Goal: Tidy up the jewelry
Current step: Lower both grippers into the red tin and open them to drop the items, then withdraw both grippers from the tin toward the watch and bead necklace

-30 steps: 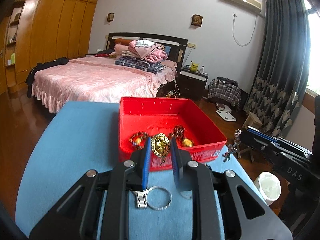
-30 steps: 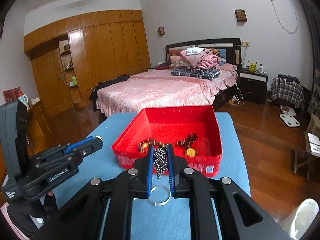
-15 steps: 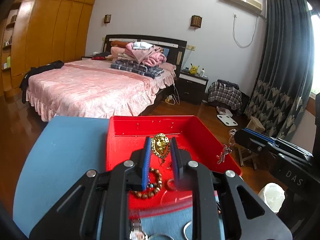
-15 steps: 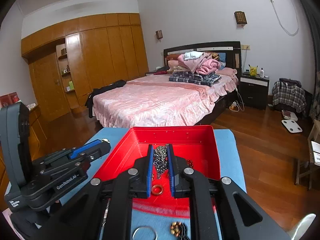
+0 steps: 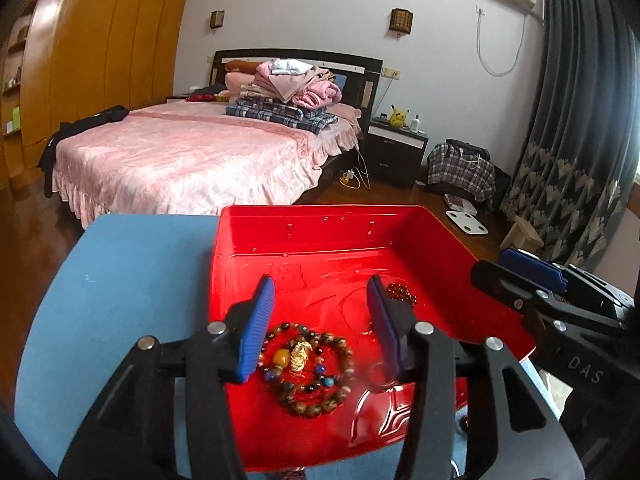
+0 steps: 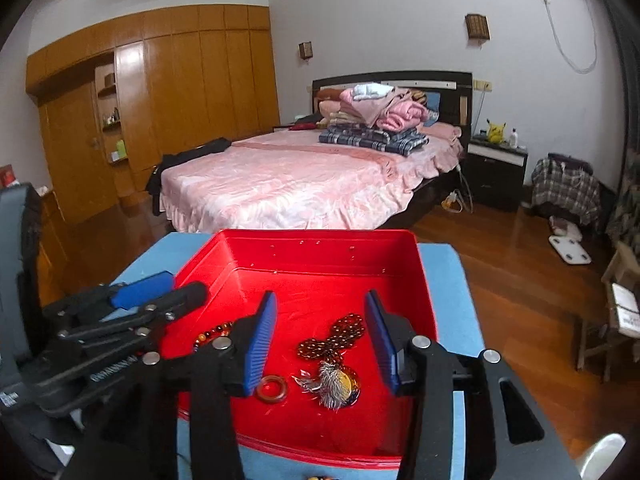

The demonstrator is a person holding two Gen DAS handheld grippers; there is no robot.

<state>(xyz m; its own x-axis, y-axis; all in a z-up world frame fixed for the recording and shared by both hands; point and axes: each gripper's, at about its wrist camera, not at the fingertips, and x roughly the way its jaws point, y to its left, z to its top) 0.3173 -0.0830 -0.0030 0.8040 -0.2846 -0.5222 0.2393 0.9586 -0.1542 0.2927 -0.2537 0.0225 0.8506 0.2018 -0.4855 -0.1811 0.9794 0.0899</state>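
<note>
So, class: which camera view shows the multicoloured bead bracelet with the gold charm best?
The left wrist view: the bead bracelet lies whole in the red tray, between the open left gripper fingers. In the right wrist view, only a short arc of beads shows beside the left gripper.

Bead bracelet (image 5: 306, 372) and pendant (image 6: 334, 386) lie in the tray (image 5: 320, 224), on the table (image 5: 132, 280)

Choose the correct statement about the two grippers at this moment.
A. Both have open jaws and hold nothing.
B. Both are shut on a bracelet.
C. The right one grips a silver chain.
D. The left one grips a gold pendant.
A: the left gripper and the right gripper both show wide-apart jaws with nothing between them, while the gold pendant and the silver chain lie in the red tray.
</note>
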